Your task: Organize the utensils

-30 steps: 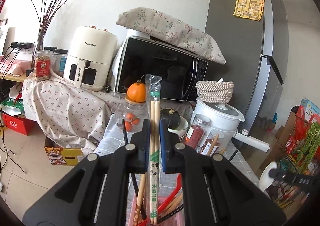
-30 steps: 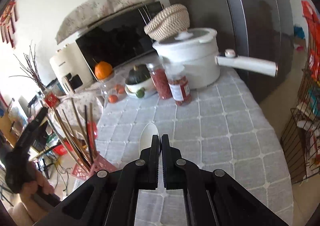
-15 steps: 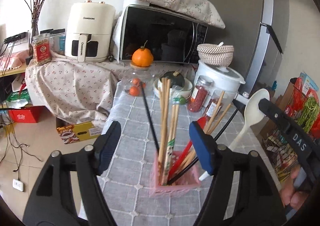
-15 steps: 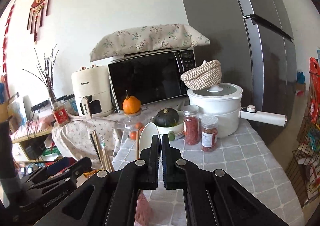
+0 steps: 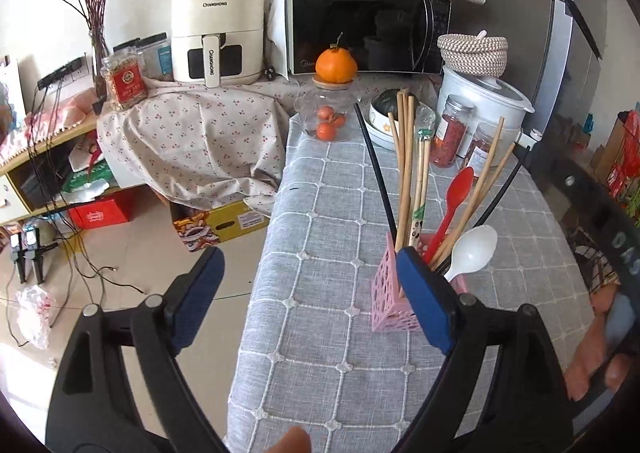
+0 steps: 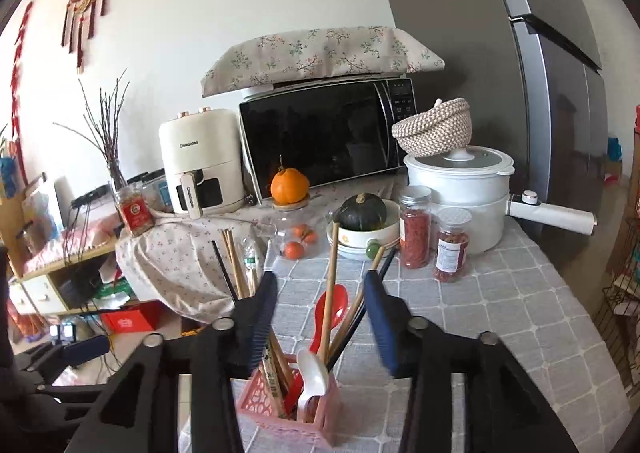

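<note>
A pink lattice utensil holder (image 5: 390,299) (image 6: 276,411) stands on the grey checked tablecloth (image 5: 320,333). It holds wooden chopsticks (image 5: 408,157), black chopsticks (image 5: 374,169), a red spoon (image 5: 454,197) (image 6: 330,311) and a white spoon (image 5: 474,251) (image 6: 314,377). My left gripper (image 5: 310,271) is open and empty, just left of and in front of the holder. My right gripper (image 6: 320,307) is open and empty, directly above the holder, its jaws on either side of the utensils.
At the back of the table stand a white pot (image 6: 464,193) with a long handle, two spice jars (image 6: 416,229), a bowl with a dark squash (image 6: 362,213) and a glass jar with an orange (image 5: 336,65). Behind are a microwave (image 6: 324,133) and air fryer (image 5: 218,37).
My left gripper let go of the packaged chopsticks into the holder, opened and drew back. My right gripper brought the white spoon over, opened, and the spoon now stands in the holder.
</note>
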`<state>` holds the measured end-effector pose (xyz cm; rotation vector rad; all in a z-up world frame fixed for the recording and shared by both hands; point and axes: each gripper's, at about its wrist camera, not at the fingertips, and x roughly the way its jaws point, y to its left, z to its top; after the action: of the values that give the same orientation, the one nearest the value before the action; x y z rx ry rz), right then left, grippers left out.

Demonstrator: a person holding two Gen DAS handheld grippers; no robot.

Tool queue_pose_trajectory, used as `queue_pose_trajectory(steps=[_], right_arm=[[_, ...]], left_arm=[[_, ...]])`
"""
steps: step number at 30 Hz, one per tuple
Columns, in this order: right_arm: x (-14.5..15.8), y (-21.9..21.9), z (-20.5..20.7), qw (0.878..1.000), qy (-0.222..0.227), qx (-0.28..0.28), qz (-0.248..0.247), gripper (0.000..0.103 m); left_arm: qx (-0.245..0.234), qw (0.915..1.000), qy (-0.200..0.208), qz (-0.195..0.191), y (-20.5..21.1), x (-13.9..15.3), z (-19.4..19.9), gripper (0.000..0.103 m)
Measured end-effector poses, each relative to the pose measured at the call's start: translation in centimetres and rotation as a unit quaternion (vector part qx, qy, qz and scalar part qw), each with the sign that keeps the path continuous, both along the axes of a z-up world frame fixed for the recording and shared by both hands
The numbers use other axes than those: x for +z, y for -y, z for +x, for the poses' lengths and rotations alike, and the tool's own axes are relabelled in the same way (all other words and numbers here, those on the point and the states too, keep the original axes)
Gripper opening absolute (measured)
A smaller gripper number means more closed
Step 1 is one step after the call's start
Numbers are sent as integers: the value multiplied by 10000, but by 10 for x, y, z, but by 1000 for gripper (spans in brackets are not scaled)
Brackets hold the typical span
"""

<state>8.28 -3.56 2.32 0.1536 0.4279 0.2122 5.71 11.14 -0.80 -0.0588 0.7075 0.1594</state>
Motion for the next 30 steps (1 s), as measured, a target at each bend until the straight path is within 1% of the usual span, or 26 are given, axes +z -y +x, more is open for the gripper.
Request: queue_pose_trajectory(steps=[1,2,3,4,5,6,8,9,10,13,15,16,20,23,30], right_arm=[[9,8,-6,10000,5,19,90,61],[17,13,-11,9999,-9,16,103,63],[25,20,-17,10000,-38,-55,60,67],[32,27,-24,9999,-73,-144,19,74],[39,36,-31,9996,-130,-240,-16,78],[44,44,-38,9992,-210,-340,-54,85],[52,60,-51,9967,-427,-639,-252,89],[54,67,-57,9944,-562,-801,-400,94],[56,74,-62,9923,-663,-912,-505,97],[54,95,-81,9871,-877,-1129,-715,103],[49,106,-91,9822,-1027,-1306,-872,103],[46,112,-96,9816,-1052,-1326,-881,103],[40,120,-104,9817,-1098,-1213,-973,103],[36,122,-104,9803,-1081,-1225,-1113,103],[28,121,-96,9786,-1267,-1140,-1149,103]], left_arm=[[28,10000,41,85,4,6,-4,93],[29,9999,87,143,8,12,-9,95],[3,9997,131,181,14,18,-14,96],[-29,9997,167,199,19,24,-21,97],[-63,9996,198,194,25,29,-27,98],[-105,9996,221,166,30,33,-35,100],[-213,9994,255,86,42,40,-49,101],[-271,9993,269,53,48,42,-55,102],[-327,9991,285,37,54,45,-61,102],[-471,9984,307,63,68,46,-73,102],[-560,9979,310,79,75,45,-77,102],[-584,9978,322,68,78,45,-78,102],[-706,9972,237,-18,87,42,-78,102],[-825,9964,199,-63,95,40,-77,102],[-867,9959,224,-81,104,38,-76,102]])
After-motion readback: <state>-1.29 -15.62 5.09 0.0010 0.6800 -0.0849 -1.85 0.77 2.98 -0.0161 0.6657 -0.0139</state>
